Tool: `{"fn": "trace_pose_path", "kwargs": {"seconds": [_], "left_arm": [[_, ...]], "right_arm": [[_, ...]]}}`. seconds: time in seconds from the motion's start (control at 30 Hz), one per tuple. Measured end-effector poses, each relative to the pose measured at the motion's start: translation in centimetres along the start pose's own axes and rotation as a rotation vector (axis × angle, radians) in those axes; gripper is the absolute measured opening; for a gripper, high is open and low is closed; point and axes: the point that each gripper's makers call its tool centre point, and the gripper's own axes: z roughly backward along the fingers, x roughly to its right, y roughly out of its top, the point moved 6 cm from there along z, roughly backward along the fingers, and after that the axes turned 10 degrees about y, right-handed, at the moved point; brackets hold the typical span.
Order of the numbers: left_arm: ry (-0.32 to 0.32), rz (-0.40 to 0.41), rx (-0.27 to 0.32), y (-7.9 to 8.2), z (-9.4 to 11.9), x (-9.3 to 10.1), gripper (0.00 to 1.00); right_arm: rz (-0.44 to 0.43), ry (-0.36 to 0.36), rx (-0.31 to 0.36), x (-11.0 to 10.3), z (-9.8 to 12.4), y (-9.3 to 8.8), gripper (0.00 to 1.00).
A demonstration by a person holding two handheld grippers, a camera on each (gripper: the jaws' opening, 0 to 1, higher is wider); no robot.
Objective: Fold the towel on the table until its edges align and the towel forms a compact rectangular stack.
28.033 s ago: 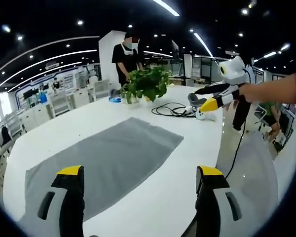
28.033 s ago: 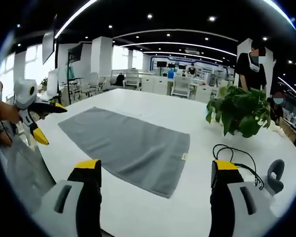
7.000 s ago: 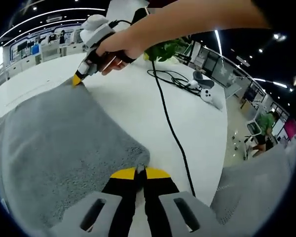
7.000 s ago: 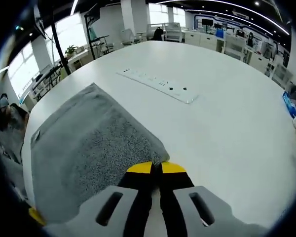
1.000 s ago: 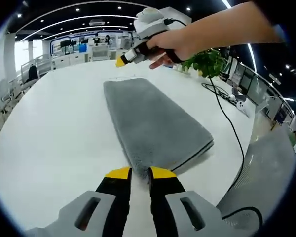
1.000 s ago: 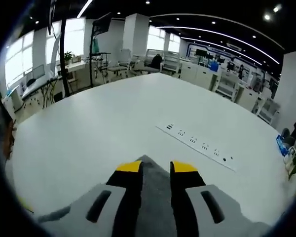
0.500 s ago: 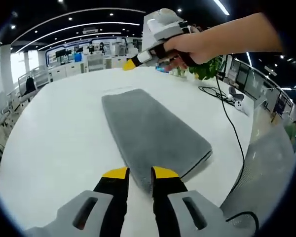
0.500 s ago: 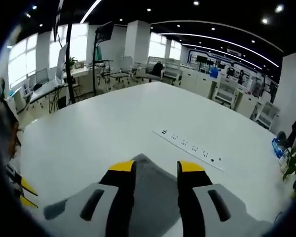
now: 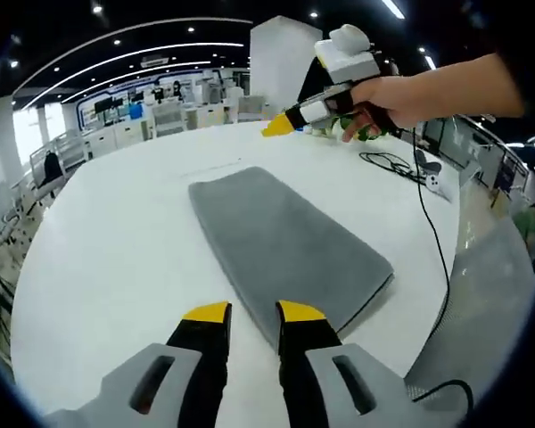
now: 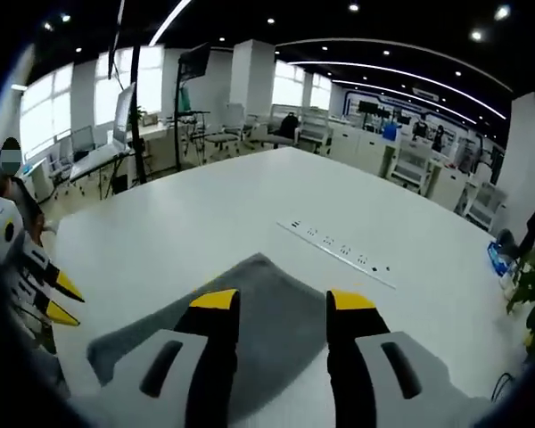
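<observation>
Where the right tongs (image 10: 276, 308) rise in the right gripper view, their bodies hide the near part of the folded grey towel (image 9: 285, 241), which lies flat on the white worktop (image 9: 116, 241). Both pairs stand slightly apart, holding nothing; the left tongs (image 9: 252, 314) hang just above the towel's near end. Compared with half a second ago, both have spread a little wider, and the right tongs (image 9: 278, 127) sit higher above the far end.
</observation>
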Motion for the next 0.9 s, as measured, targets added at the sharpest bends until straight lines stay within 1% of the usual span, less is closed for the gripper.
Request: {"fn": "trace_pose_path", "kwargs": {"seconds": [0.1,0.17,0.23,0.3,0.43,0.5,0.53,0.57,0.63,0.67,0.7,0.73,0.77,0.83,0.87,0.9], "left_arm": [[-0.004,0.01,-0.001,0.4,-0.2,-0.1,0.21],[-0.008,0.005,0.004,0.6,-0.4,0.0,0.22],[-0.018,0.003,-0.011,0.4,-0.9,0.4,0.23],[-0.013,-0.002,-0.013,0.4,-1.3,0.6,0.24],[-0.01,-0.021,-0.021,0.6,-2.5,1.2,0.25],[-0.014,-0.02,-0.027,0.6,-3.0,1.4,0.25],[-0.015,-0.024,-0.041,0.5,-3.2,1.5,0.26],[-0.017,-0.031,-0.046,0.4,-3.4,1.6,0.26],[-0.024,-0.056,-0.063,0.1,-4.3,1.7,0.26],[-0.022,-0.08,-0.067,-0.3,-4.5,1.7,0.25],[-0.019,-0.093,-0.085,-0.6,-4.7,1.6,0.25],[-0.011,-0.093,-0.115,-1.2,-5.0,1.4,0.24],[-0.01,-0.081,-0.114,-1.3,-5.2,1.3,0.24],[-0.019,-0.071,-0.122,-1.5,-5.4,1.4,0.24],[-0.024,-0.086,-0.139,-1.7,-5.5,1.5,0.24],[-0.022,-0.124,-0.152,-2.0,-5.6,1.5,0.24]], "right_arm": [[-0.005,0.016,-0.018,-0.2,0.3,-1.2,0.38],[-0.011,0.018,-0.017,-0.2,1.0,-1.4,0.38],[-0.027,0.032,-0.025,-0.1,1.1,-2.0,0.38],[-0.019,0.039,-0.037,-0.5,1.0,-3.1,0.37],[-0.04,0.066,-0.07,-2.0,1.6,-4.8,0.36],[-0.044,0.08,-0.081,-2.3,1.2,-5.9,0.36],[-0.052,0.091,-0.09,-2.6,1.1,-6.5,0.36],[-0.058,0.092,-0.092,-2.7,1.1,-6.7,0.35],[-0.091,0.094,-0.089,-3.0,1.0,-7.6,0.34],[-0.105,0.097,-0.092,-3.5,1.0,-8.1,0.33],[-0.103,0.097,-0.094,-3.9,1.0,-8.6,0.32],[-0.104,0.108,-0.103,-4.3,1.1,-9.2,0.3],[-0.115,0.117,-0.105,-4.5,1.2,-9.4,0.27],[-0.144,0.122,-0.116,-5.3,1.3,-10.5,0.25],[-0.152,0.119,-0.119,-5.5,1.3,-11.2,0.26],[-0.153,0.125,-0.125,-5.6,1.1,-11.7,0.26]]}}
